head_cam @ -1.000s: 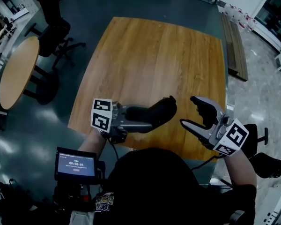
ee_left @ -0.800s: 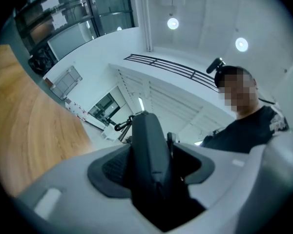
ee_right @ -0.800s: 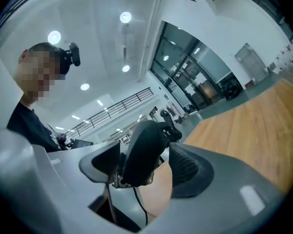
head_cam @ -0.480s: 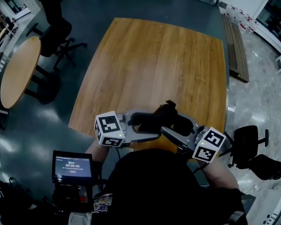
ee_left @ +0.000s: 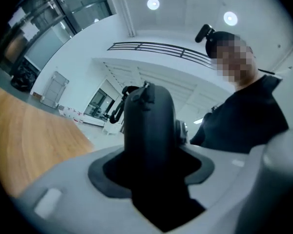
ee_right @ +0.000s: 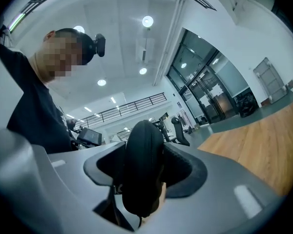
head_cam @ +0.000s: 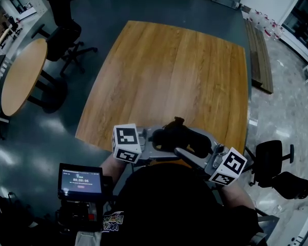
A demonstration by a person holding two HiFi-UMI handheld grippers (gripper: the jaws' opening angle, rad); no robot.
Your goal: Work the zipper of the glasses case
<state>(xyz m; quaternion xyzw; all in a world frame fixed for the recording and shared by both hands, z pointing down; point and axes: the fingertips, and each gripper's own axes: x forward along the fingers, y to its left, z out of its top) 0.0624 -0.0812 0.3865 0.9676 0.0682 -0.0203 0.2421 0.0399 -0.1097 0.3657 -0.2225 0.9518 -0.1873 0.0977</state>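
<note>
Now the black oval fabric glasses case point(head_cam: 178, 136) hangs in the air over the near edge of the light wooden table point(head_cam: 169, 70), close to the person's chest, gripped from both ends. The left gripper point(head_cam: 161, 140) points level towards the right and its jaws are clamped on one end of the case point(ee_left: 149, 126), as they were a second ago. The right gripper point(head_cam: 189, 150) is what differs: a second ago it stood well apart at the right with its jaws spread and empty, while now it has swung in to meet the left one. Its jaws have just been closing, and the other end of the case point(ee_right: 142, 165) sits between them, the dark pads hard against both sides. Both grippers have also drawn nearer the body
</note>
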